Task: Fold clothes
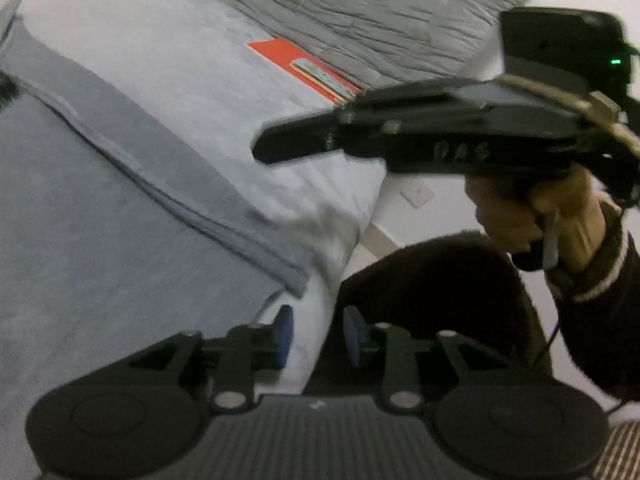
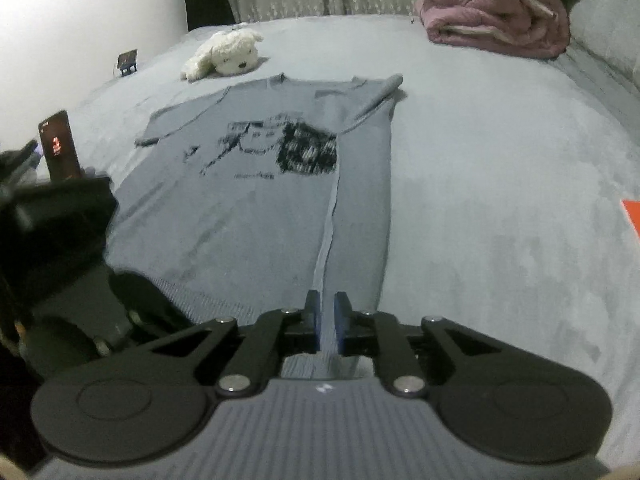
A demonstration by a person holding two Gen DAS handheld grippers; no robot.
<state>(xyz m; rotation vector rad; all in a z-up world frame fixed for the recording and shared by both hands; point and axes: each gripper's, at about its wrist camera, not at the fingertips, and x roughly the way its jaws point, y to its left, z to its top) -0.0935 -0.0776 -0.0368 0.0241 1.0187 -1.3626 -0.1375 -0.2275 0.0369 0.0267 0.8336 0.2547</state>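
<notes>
A grey T-shirt point(image 2: 260, 208) with a black print lies flat on the bed, neck at the far end. Its right side and sleeve are folded inward, leaving a long straight fold edge point(image 2: 332, 208). My right gripper point(image 2: 328, 320) hovers over the hem end of that fold, pads a narrow gap apart, gripping nothing. From the left wrist view, the right gripper point(image 1: 264, 148) hangs in the air past the folded strip point(image 1: 140, 140), held by a hand point(image 1: 532, 208). My left gripper point(image 1: 318, 336) is open and empty near the shirt's lower corner point(image 1: 292, 280) at the bed edge.
A white plush toy point(image 2: 226, 56) lies beyond the collar. A rolled mauve blanket point(image 2: 496, 20) sits at the far right. An orange card point(image 1: 304, 68) lies by a grey quilt point(image 1: 380, 12). A lit phone point(image 2: 60, 148) stands at the left. The person's dark fuzzy clothing point(image 1: 432, 292) is beside the bed.
</notes>
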